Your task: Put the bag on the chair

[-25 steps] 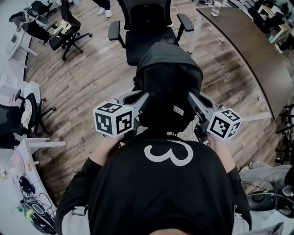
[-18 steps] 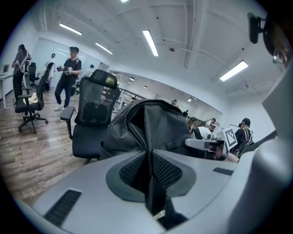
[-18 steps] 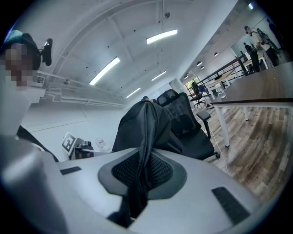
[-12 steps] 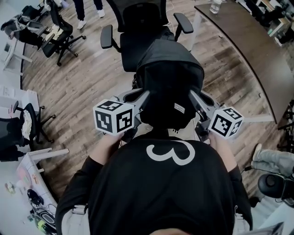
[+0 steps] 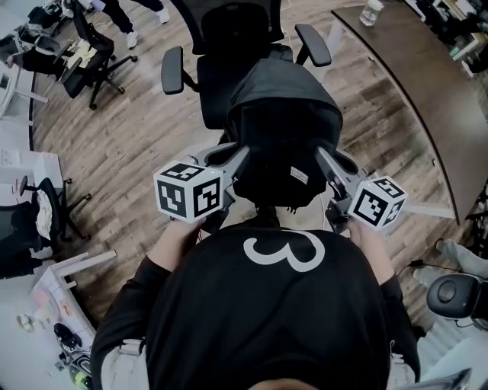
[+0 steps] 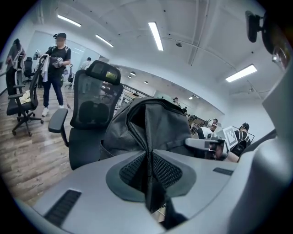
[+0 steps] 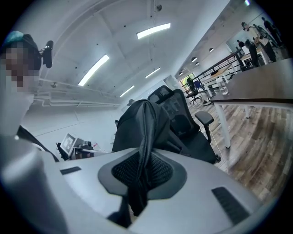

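Observation:
A black bag (image 5: pixel 282 129) hangs in the air between both grippers, just in front of a black office chair (image 5: pixel 225 72). My left gripper (image 5: pixel 238 161) is shut on the bag's left edge; in the left gripper view the dark fabric (image 6: pixel 153 132) is pinched between the ribbed pads (image 6: pixel 167 171). My right gripper (image 5: pixel 324 164) is shut on the bag's right edge, whose fold (image 7: pixel 145 132) runs between its pads (image 7: pixel 158 170). The chair (image 6: pixel 89 123) stands beyond the bag, its seat partly hidden by it, and its backrest and armrest (image 7: pixel 183 116) show behind the bag in the right gripper view.
A dark curved table (image 5: pixel 427 84) with a bottle (image 5: pixel 370 11) stands at the right. Another office chair (image 5: pixel 84 57) is at the upper left, with a person's legs (image 5: pixel 122 15) near it. Desks with clutter (image 5: pixel 46 305) line the left edge. Wooden floor (image 5: pixel 130 137) surrounds the chair.
The chair has come closer and the bag now overlaps more of its seat. Both grippers keep their hold on the bag.

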